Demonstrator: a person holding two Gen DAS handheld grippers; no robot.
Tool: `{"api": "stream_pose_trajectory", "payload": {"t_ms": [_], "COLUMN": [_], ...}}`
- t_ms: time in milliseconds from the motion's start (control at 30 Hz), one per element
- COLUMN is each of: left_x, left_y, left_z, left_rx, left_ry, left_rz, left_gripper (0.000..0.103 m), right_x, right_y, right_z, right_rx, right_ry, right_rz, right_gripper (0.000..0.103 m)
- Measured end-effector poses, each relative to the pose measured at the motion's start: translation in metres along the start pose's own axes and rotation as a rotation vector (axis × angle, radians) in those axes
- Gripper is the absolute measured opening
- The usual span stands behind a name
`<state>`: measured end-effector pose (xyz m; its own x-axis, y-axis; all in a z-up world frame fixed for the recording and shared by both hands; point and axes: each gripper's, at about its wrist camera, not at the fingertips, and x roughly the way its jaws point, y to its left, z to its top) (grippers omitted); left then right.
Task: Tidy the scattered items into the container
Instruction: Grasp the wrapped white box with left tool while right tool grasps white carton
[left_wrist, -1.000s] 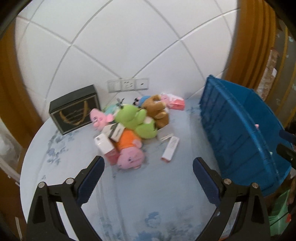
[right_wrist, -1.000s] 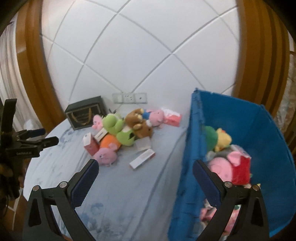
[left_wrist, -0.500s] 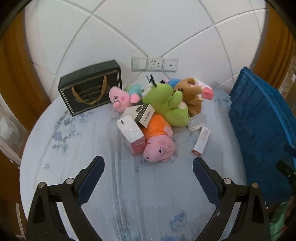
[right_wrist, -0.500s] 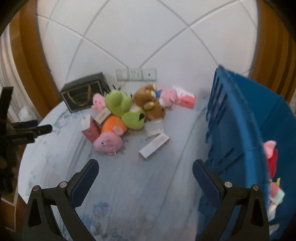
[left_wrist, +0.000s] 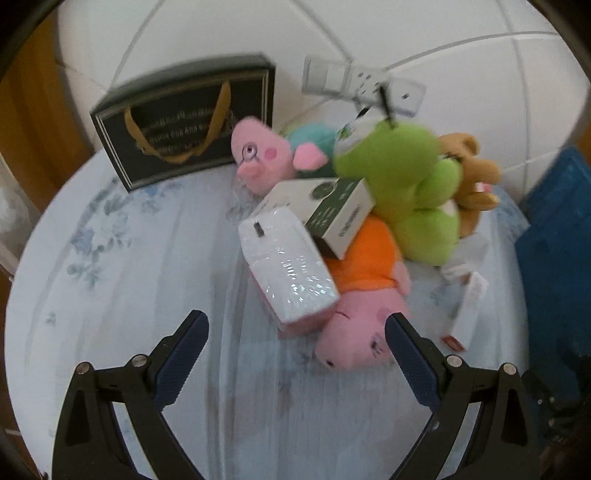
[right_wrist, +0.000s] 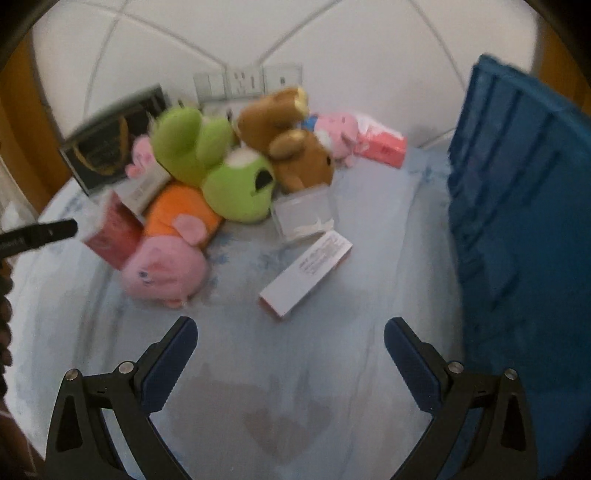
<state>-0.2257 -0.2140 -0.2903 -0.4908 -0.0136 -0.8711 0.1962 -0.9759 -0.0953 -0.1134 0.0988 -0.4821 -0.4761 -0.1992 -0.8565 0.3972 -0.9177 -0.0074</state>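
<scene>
Our left claw (left_wrist: 295, 332) hangs spread wide and empty, the wrapped white box (left_wrist: 288, 266) and orange-shirted pig plush (left_wrist: 354, 332) just ahead between its fingers. Our right claw (right_wrist: 290, 332), likewise spread, faces the long white carton (right_wrist: 306, 267). We count five plush toys on the counter (left_wrist: 129, 295); the blue crate (right_wrist: 524, 221) stands right.

Black gift bag (left_wrist: 184, 118) (gold handles) against wall, below wall sockets (left_wrist: 364, 83).
</scene>
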Motion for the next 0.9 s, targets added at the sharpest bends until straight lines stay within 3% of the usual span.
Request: {"api": "stream_pose_trajectory", "payload": {"t_ms": [367, 567, 600, 667, 733, 900], "left_x": [0.072, 0.101, 0.104, 0.109, 0.110, 0.103], "left_y": [0.012, 0.018, 0.018, 0.019, 0.021, 0.029], "left_z": [0.003, 0.010, 0.010, 0.008, 0.005, -0.006], "left_rx": [-0.065, -0.117, -0.113, -0.103, -0.103, -0.104], "left_ry": [0.025, 0.051, 0.052, 0.058, 0.063, 0.042], "left_rz": [0.067, 0.079, 0.089, 0.096, 0.097, 0.095], "left_gripper": [0.097, 0.097, 0.092, 0.076, 0.050, 0.047], "right_x": [0.115, 0.159, 0.162, 0.168, 0.169, 0.166], "right_y": [-0.023, -0.013, -0.011, -0.009, -0.009, -0.005], "right_z": [0.020, 0.034, 0.034, 0.033, 0.031, 0.029], "right_rx": [0.125, 0.115, 0.114, 0.114, 0.124, 0.111], "right_ry": [0.105, 0.168, 0.172, 0.184, 0.186, 0.185], "right_rz": [-0.046, -0.090, -0.097, -0.109, -0.102, -0.071], "right_gripper": [0.103, 0.099, 0.098, 0.085, 0.082, 0.065]}}
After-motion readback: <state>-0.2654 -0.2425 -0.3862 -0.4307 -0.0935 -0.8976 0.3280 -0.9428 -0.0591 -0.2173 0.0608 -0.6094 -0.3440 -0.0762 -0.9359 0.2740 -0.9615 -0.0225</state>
